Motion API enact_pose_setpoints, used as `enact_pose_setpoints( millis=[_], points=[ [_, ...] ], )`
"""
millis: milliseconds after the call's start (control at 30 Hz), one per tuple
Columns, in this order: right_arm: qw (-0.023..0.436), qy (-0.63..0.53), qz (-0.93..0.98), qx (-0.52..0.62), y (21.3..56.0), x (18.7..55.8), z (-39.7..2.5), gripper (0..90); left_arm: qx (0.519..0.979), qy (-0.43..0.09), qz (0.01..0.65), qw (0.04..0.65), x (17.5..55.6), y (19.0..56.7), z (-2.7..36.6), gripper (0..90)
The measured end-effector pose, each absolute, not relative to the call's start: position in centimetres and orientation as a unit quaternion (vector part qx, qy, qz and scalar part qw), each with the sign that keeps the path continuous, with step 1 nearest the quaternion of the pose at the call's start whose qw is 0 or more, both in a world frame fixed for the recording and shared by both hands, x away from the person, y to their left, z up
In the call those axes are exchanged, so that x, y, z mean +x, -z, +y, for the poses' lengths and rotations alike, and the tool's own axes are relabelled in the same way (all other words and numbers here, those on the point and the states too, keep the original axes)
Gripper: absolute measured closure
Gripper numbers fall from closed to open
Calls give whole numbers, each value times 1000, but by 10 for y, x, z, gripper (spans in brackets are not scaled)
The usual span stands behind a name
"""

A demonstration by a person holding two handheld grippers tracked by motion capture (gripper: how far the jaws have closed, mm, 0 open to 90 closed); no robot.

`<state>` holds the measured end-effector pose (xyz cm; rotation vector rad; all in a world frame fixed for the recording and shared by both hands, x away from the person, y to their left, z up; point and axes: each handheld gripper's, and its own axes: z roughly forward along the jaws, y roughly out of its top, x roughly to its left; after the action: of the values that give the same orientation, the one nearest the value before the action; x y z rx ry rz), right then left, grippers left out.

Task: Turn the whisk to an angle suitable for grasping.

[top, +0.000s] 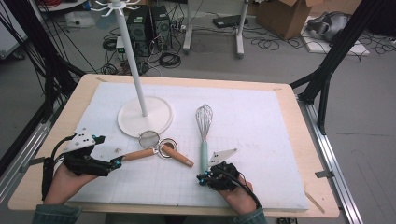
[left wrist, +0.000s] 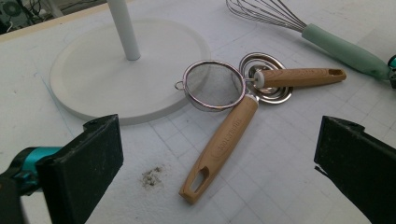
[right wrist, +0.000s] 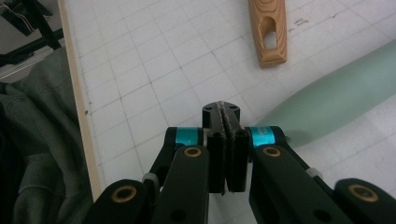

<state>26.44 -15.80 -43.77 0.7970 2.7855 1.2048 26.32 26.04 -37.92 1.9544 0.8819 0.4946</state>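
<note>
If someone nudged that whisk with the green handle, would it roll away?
Probably a little: the whisk has a rounded handle and a bulbous wire head, lying flat on the white mat. The thin wires likely flex if squeezed. It looks light, with a mostly hollow head.

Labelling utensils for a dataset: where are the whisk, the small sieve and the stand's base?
whisk (top: 204, 119): high view, wire head.
small sieve (left wrist: 212, 85): left gripper view, mesh bowl.
stand's base (top: 133, 122): high view, bare disc.
</note>
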Motion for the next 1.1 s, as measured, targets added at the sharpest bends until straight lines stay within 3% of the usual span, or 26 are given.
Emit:
enact_pose_setpoints(
  millis=[1100],
  points=[
    [-1, -384, 887, 256, 437, 266, -163, 892, 797, -197, 353, 449, 264, 380, 260, 17]
  ],
)
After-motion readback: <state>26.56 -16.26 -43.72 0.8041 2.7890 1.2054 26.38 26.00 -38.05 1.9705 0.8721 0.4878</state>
